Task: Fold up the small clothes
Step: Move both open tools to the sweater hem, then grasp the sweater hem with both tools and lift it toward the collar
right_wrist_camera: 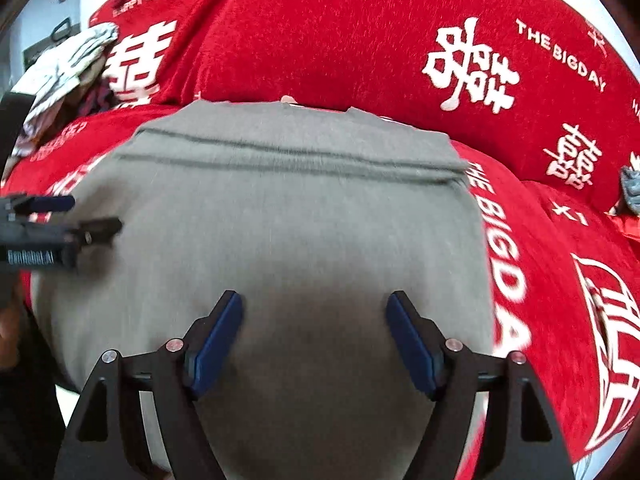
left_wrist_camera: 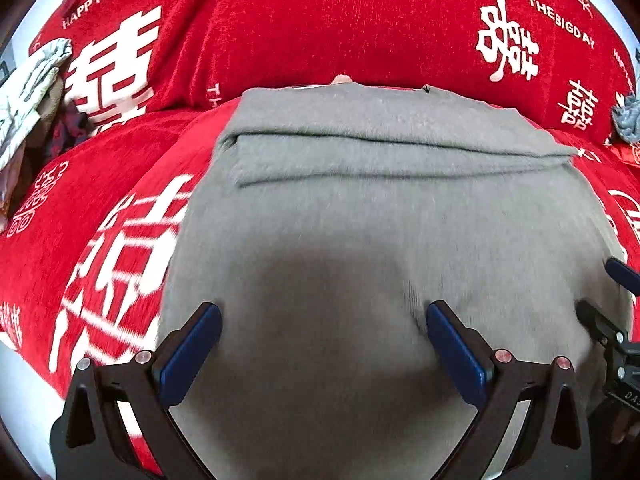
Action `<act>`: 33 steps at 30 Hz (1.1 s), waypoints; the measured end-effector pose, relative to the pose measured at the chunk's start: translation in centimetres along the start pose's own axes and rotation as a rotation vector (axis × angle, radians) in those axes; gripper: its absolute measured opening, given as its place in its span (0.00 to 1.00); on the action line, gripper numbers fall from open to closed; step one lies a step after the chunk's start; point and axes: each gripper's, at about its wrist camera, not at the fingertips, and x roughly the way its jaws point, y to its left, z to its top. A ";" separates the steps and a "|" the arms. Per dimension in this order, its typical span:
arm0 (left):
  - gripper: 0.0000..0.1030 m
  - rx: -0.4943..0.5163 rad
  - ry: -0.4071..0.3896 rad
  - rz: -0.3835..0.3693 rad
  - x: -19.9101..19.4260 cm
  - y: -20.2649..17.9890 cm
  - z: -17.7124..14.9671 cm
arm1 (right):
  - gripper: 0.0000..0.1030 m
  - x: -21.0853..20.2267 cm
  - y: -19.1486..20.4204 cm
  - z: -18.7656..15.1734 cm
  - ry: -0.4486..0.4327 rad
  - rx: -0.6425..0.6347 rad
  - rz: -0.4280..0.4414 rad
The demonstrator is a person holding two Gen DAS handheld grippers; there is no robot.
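One grey garment, long axis running toward the sofa backrest, far end folded. Two grippers, left and right, both spread above it.

Red cover w/ white wedding lettering spans the bg. Pile of pale and dark cloth far left on it; small grey-blue scrap at right edge.

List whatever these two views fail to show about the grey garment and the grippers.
- Grey garment: near hem hidden in both wrist views, behind the left gripper and right gripper.
- Garment type: unclear; far part is folded over.
- Contact: whether the open grippers touch the cloth is lost to motion blur.
- Pile of clothes: cut off at the left edge.
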 end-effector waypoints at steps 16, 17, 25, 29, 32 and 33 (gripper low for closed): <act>1.00 0.112 0.050 -0.047 -2.1 -0.5 -6.0 | 0.80 -2.4 2.2 -4.7 0.041 -0.181 0.014; 1.00 0.096 0.054 -0.052 -2.1 -0.1 -6.2 | 0.80 -2.6 1.5 -5.3 0.049 -0.172 0.004; 1.00 -0.205 0.097 -0.047 -3.7 5.4 -7.6 | 0.81 -4.7 -0.9 -6.7 0.120 -0.043 -0.071; 1.00 -0.346 0.270 -0.167 -0.6 7.1 -9.5 | 0.82 -3.6 -3.9 -8.5 0.237 0.200 0.034; 0.98 -0.358 0.336 -0.237 0.8 6.1 -10.1 | 0.83 -3.5 -3.6 -8.9 0.245 0.206 0.026; 0.90 -0.350 0.331 -0.245 0.7 5.7 -10.0 | 0.83 -3.3 -3.2 -8.8 0.255 0.195 0.026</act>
